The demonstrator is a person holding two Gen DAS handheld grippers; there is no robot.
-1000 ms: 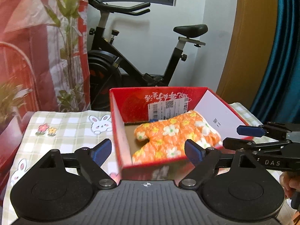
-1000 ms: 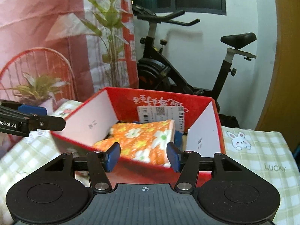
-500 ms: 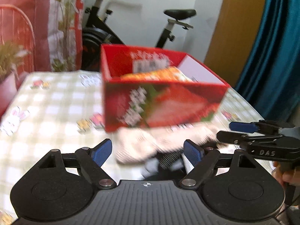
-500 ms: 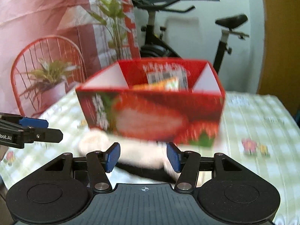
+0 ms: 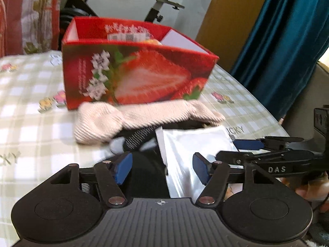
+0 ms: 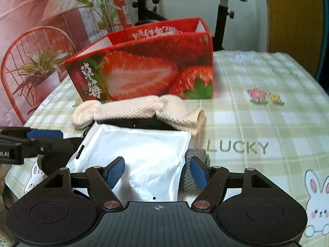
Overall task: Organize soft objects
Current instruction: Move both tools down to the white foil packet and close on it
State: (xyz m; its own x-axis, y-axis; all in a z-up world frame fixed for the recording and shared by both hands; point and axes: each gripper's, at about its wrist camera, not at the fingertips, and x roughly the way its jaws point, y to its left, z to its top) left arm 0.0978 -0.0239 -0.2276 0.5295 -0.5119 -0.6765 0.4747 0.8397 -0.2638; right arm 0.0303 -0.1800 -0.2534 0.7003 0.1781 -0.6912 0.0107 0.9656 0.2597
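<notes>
Pouch [image 6: 141,154] before the box [image 6: 144,76] looks slick, floppy; we'd pinch its edge. Left tool [image 5: 161,169] closing, right tool [image 6: 157,173] opening, both empty.

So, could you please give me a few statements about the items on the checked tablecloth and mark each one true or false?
1. The red strawberry-printed cardboard box stands upright, open at the top. True.
2. The cream ribbed knit garment lies inside the box. False: it lies on the green checked tablecloth in front of the box.
3. A shiny white plastic pouch lies nearer the cameras than the knit garment. True.
4. The right gripper is clamped on the pouch. False: its jaws are opening, with the pouch below and between them, not pinched.
5. The tablecloth is plain. False: it shows rabbits, flowers and the word LUCKY.
</notes>
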